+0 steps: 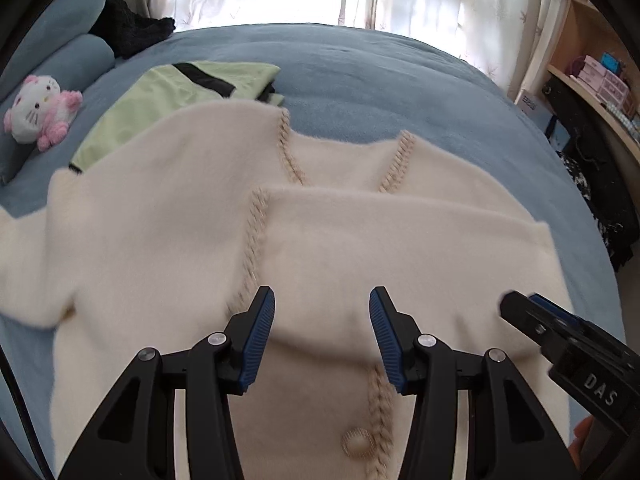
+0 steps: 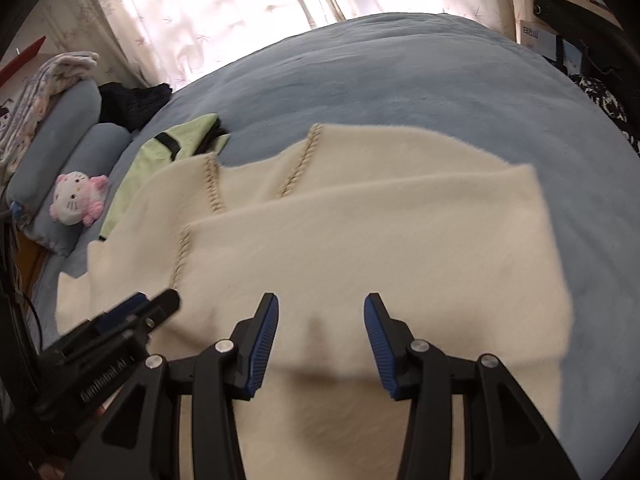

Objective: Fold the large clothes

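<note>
Cream fleece covers the near half of a blue bed (image 1: 360, 64), where a large cardigan (image 1: 168, 240) lies with one panel doubled over its front, its braided trim and a round button (image 1: 357, 442) showing near the left tool (image 1: 322, 334). Both tools hang above the cloth with their jaws spread and nothing between the blue pads; the right tool (image 2: 321, 338) hovers over the folded panel's near edge, with the left one just beside it.

The fold looks loose rather than settled. In the left view the folded panel's far corner sits raised, and the thick, springy pile could let that layer creep back or slide askew, since nothing pins it. A sleeve sticks out to the left, still unfolded, and dragging it across could pull the top panel with it. The cardigan's far edge also overlaps a green garment (image 1: 132, 108) already folded beside it, so any tug on the fleece may shift or rumple that piece. A soft toy (image 1: 38, 114) near the pillows stands well apart and seems out of harm's way. The near hem cannot be seen in full behind the tools.
</note>
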